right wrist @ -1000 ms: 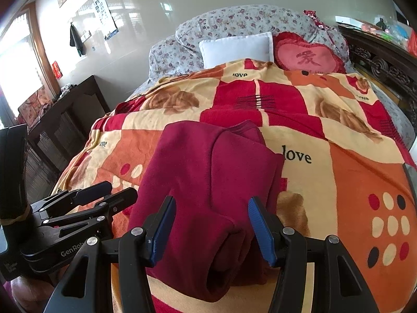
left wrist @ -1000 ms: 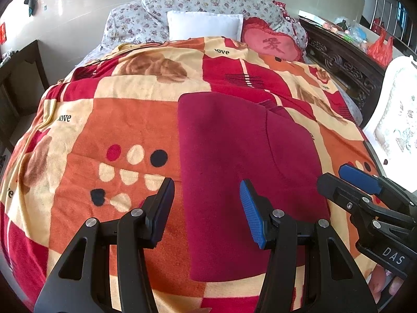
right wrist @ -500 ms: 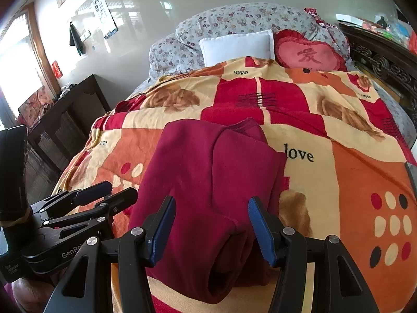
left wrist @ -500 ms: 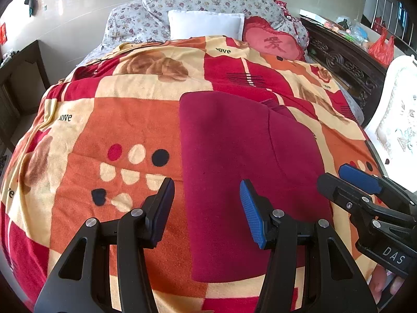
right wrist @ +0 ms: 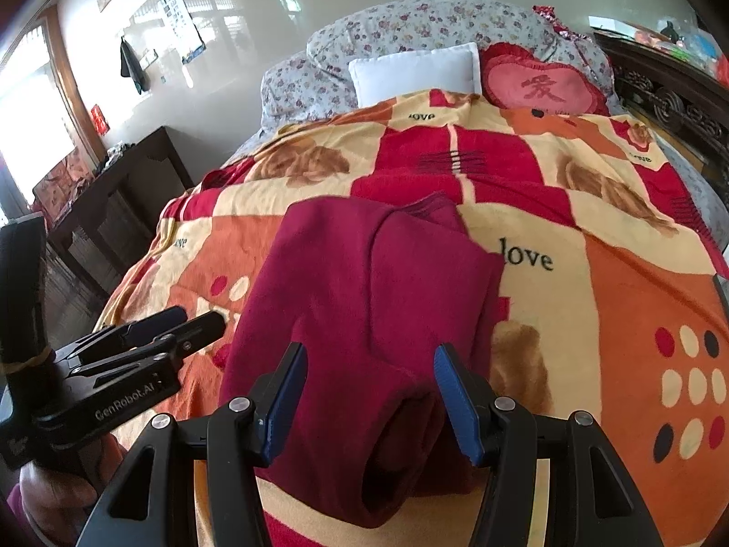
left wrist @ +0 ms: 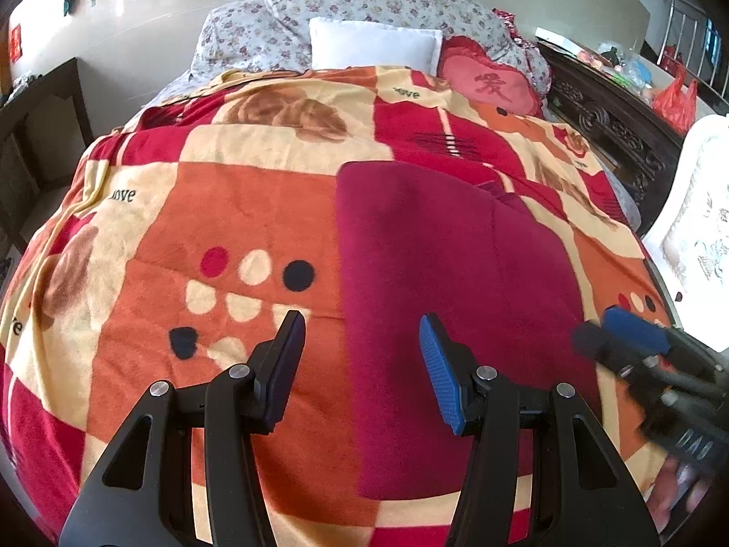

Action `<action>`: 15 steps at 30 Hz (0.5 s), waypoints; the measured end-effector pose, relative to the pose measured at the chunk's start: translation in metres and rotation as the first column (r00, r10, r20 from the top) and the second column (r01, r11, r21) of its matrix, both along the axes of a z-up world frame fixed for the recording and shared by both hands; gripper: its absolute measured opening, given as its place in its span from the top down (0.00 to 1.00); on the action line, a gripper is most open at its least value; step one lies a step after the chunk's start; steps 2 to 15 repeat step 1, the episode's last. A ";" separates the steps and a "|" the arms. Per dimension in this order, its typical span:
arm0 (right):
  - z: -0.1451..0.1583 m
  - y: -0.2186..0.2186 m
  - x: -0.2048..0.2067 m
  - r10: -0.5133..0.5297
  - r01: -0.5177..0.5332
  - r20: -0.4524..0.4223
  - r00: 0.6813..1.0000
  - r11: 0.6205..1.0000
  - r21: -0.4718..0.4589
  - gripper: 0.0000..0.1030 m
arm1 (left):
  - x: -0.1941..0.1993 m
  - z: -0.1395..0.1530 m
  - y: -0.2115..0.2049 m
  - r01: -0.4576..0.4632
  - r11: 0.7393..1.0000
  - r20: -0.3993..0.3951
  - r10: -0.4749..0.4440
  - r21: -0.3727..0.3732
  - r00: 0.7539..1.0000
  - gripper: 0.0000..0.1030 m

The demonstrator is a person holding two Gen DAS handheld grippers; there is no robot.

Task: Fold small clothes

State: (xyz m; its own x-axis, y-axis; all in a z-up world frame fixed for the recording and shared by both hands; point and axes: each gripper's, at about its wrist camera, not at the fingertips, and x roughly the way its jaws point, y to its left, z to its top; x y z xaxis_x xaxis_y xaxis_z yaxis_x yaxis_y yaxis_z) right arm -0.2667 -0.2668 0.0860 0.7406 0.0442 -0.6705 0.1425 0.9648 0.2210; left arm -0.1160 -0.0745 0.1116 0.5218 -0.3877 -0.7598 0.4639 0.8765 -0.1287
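A dark red garment [left wrist: 437, 264] lies folded lengthwise on the patterned blanket [left wrist: 218, 237], long side running away from me. In the right wrist view the garment [right wrist: 364, 301] shows a sleeve opening at its near end. My left gripper [left wrist: 362, 355] is open and empty, hovering over the garment's near left edge. My right gripper [right wrist: 369, 387] is open and empty, just above the garment's near end. The left gripper shows at the left of the right wrist view [right wrist: 182, 319]; the right gripper shows blurred at the right of the left wrist view [left wrist: 610, 332].
The blanket [right wrist: 592, 228] covers a bed. A white pillow [left wrist: 376, 43], a red heart cushion [left wrist: 487, 86] and floral pillows [right wrist: 410, 32] lie at the head. A dark carved wooden bedside unit [left wrist: 606, 114] stands right. A dark cabinet [right wrist: 123, 187] stands left.
Both grippers stay open above the garment's near end. The views have shifted slightly. The right gripper looks motion-blurred in the left wrist view now.
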 end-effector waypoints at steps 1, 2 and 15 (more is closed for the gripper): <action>0.001 -0.005 0.000 -0.008 0.008 0.006 1.000 1.000 -0.003 0.46 | 0.004 -0.001 0.005 -0.014 1.000 0.000 0.014 0.004 1.000 0.49; 0.001 -0.005 0.000 -0.008 0.008 0.006 1.000 1.000 -0.003 0.46 | 0.004 -0.001 0.005 -0.014 1.000 0.000 0.014 0.004 1.000 0.49; 0.001 -0.005 0.000 -0.008 0.008 0.006 1.000 1.000 -0.003 0.46 | 0.004 -0.001 0.005 -0.014 1.000 0.000 0.014 0.004 1.000 0.49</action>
